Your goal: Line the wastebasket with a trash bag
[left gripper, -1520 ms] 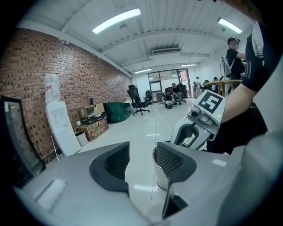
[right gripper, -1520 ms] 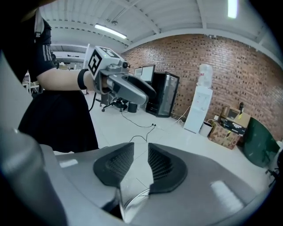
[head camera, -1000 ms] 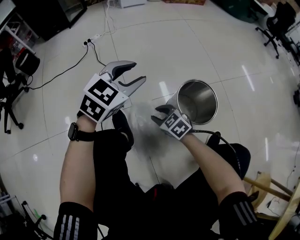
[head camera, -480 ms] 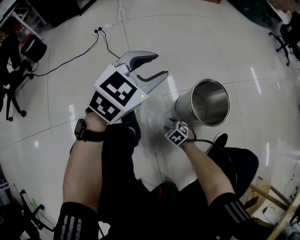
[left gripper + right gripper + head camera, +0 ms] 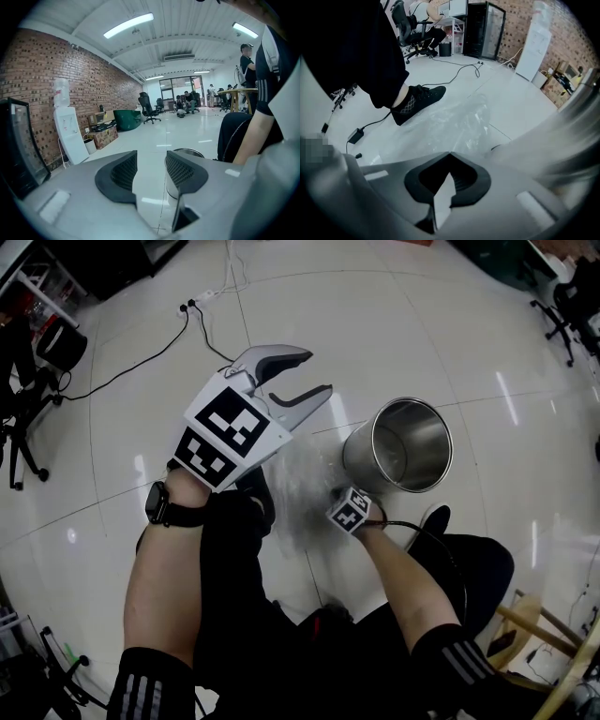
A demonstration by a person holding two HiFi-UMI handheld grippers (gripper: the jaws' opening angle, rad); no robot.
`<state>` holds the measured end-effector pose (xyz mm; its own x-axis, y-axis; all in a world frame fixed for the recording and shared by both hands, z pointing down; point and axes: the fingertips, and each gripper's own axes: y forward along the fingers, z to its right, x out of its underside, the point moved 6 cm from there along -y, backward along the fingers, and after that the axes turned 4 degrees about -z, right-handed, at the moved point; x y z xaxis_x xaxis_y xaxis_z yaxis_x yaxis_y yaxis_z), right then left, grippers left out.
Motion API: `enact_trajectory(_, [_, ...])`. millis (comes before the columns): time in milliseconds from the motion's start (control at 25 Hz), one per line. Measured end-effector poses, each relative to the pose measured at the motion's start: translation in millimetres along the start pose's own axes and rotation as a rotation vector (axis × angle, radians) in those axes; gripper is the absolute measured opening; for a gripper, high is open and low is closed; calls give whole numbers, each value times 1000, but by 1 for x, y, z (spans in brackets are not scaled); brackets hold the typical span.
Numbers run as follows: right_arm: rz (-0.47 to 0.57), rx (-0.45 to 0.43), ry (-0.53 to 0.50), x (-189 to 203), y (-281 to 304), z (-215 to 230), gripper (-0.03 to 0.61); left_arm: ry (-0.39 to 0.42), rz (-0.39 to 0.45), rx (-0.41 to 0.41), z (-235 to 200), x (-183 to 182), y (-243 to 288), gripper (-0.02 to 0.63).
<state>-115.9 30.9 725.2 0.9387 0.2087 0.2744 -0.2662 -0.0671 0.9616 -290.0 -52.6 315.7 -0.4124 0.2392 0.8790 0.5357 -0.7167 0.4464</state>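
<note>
White glossy floor tiles (image 5: pixel 394 324) fill the head view; the person sits above them with both arms reaching forward.

1. Left gripper (image 5: pixel 306 373): held up off the floor, to the left of the wastebasket, pointing forward and slightly down. The jaws stand partly apart with nothing between them. In the left gripper view (image 5: pixel 151 161) only floor and the wastebasket (image 5: pixel 174 187) beyond show through the gap.
2. Shoe (image 5: pixel 255 495): black, flat on the floor below the left gripper, touching the left edge of the trash bag.
3. Trash bag (image 5: pixel 302 479): clear plastic, crumpled on the floor between the shoe and the wastebasket. None of it is inside the wastebasket.
4. Right gripper (image 5: pixel 336 495): low, pointing steeply down at the near right edge of the bag. The jaws have just closed, and in the right gripper view (image 5: pixel 450 157) their tips meet. The bag (image 5: pixel 454 122) lies directly ahead; whether film is pinched cannot be made out.
5. Wastebasket (image 5: pixel 398 446): round, shiny metal, upright on the floor just right of the bag, bare metal inside.
</note>
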Motion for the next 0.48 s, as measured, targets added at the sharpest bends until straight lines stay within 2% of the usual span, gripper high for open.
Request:
enact_trajectory(240, [82, -69, 3, -27, -29, 1, 6, 16, 5, 17, 5, -8, 8, 190])
enact_trajectory(480, [163, -91, -32, -50, -83, 19, 6, 21, 18, 28, 11, -19, 16, 190])
